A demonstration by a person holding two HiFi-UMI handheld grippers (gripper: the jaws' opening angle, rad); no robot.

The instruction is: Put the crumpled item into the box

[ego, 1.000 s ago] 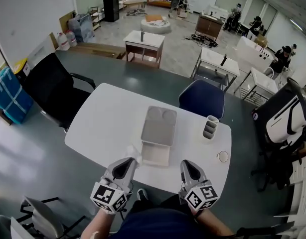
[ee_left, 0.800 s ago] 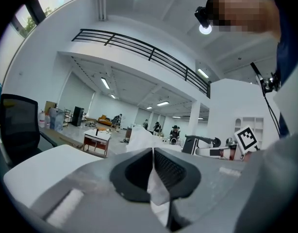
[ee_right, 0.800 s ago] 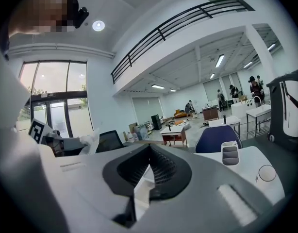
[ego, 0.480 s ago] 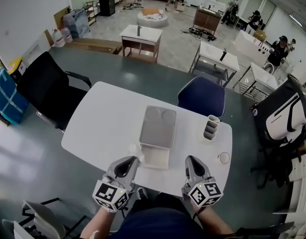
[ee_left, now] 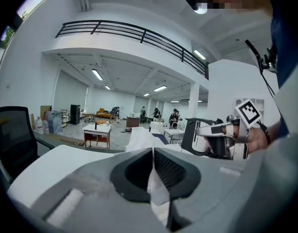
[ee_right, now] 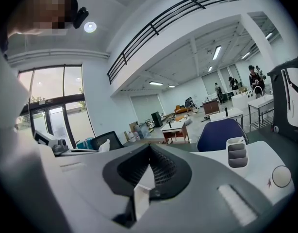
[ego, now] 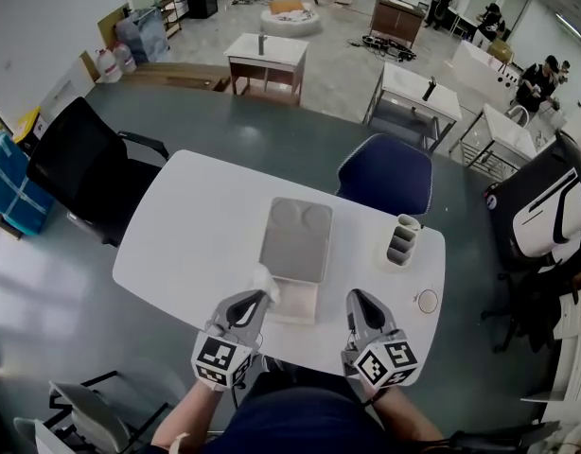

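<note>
White table (ego: 186,225): rounded top, on which the box, a desk organiser and a small disc are set; both grippers are held over its near edge.
Box (ego: 295,239): placed at the middle of the table; a grey lid is laid open on the far side, and a shallow pale tray (ego: 298,303) is seen on the near side.
Crumpled item (ego: 264,280): white, tissue-like; it is found at the near left corner of the tray, pinched at the left gripper's tip. Whether the tray is touched cannot be told. In the left gripper view it is seen rising above the jaw tips (ee_left: 140,139).
Left gripper (ego: 258,301): clenched on the crumpled item; in its own view (ee_left: 153,152) the jaws are pressed together with white material caught between them.
Right gripper (ego: 354,297): held to the right of the tray, apart from it; in its own view (ee_right: 149,150) the jaws are closed tip to tip and nothing is gripped.
Desk organiser (ego: 400,242): grey, stepped compartments, stood near the table's right edge.
Disc (ego: 424,300): small, round, pale, laid near the right front corner.
Blue chair (ego: 385,176): pushed in at the far side.
Black chair (ego: 78,173): stood at the left end.
</note>
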